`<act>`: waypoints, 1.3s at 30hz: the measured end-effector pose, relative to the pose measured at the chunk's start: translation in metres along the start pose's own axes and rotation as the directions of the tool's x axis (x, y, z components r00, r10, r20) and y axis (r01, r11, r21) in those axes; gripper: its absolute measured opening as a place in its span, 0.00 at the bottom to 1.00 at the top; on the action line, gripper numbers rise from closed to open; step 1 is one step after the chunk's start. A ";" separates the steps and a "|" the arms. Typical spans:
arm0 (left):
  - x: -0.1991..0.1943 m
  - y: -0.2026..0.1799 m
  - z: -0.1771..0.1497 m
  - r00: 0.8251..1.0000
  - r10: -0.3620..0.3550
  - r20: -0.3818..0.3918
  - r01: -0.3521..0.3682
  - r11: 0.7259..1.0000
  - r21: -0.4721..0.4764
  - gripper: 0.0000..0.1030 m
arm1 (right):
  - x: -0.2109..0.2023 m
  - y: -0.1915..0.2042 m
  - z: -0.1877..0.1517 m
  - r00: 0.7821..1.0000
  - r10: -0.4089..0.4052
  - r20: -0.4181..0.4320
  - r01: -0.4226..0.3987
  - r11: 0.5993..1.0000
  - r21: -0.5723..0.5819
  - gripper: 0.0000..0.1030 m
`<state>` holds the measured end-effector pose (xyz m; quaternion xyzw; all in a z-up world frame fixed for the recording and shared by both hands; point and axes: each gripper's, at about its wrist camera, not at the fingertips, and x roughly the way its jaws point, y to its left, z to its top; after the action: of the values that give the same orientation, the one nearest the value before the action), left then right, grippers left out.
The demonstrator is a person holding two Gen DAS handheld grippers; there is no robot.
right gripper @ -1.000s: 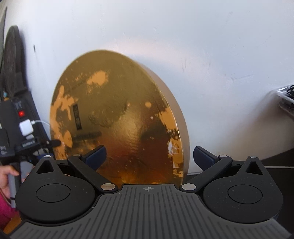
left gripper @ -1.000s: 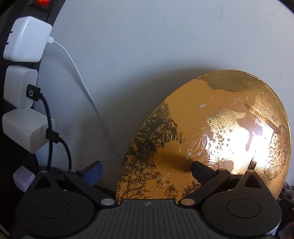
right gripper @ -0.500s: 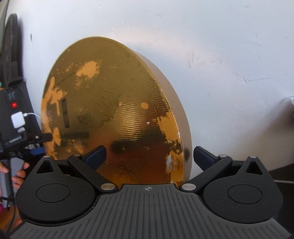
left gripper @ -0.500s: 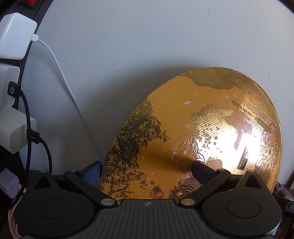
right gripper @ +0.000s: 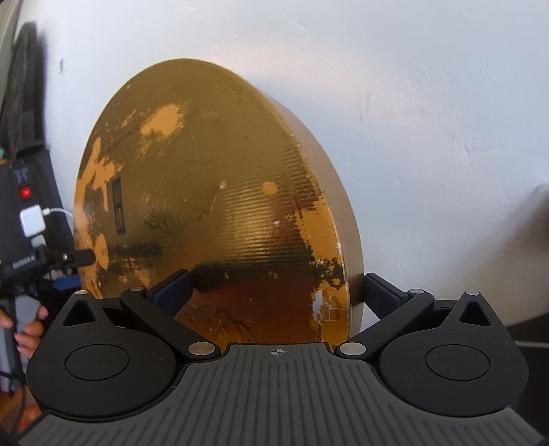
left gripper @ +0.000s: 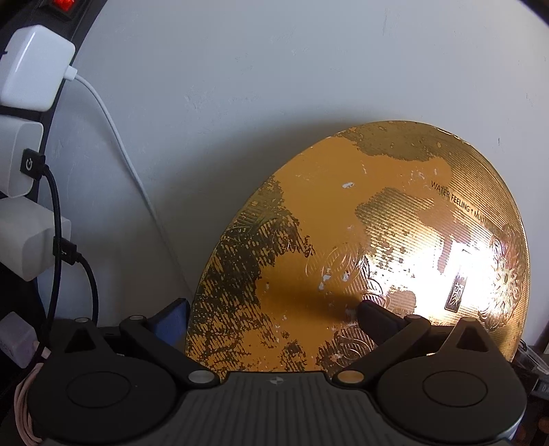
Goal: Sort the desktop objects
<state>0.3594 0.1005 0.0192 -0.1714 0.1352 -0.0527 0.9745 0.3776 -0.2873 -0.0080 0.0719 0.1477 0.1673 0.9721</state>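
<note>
In the right wrist view, the right claw point(right gripper: 274, 288) fills the lower frame, wide open and holding nothing; its fingers straddle the right rim of a round gold tin point(right gripper: 212, 206) that stands on edge against the white wall point(right gripper: 429, 120) at centre frame. In the left wrist view, the left claw point(left gripper: 271, 317), equally wide open and empty, straddles the tin's point(left gripper: 360, 247) left rim. White chargers point(left gripper: 34, 79) on a power strip point(left gripper: 34, 20) occupy the upper left. A good grip probably means closing both claws squarely on opposite rims together, since the worn foil looks slippery and the tin could roll sideways.
</note>
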 end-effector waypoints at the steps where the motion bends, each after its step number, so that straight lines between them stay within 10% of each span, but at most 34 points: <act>1: 0.006 -0.005 -0.004 1.000 0.000 0.012 0.000 1.000 0.004 1.00 | -0.002 0.000 0.000 1.000 0.001 0.018 -0.001 1.000 -0.003 1.00; 17: -0.103 -0.073 0.053 0.953 -0.136 0.270 0.120 0.990 0.074 0.99 | -0.125 0.029 0.075 0.967 -0.009 0.255 0.035 0.995 -0.095 1.00; 39: -0.261 -0.120 -0.060 0.979 -0.187 -0.083 0.190 0.981 0.039 0.98 | -0.347 0.069 0.010 0.961 -0.276 0.017 0.275 0.960 0.046 1.00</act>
<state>0.0855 0.0084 0.0710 -0.1585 0.1553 -0.1547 0.9627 0.0477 -0.3437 0.1056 0.0735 0.1486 0.0266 0.9858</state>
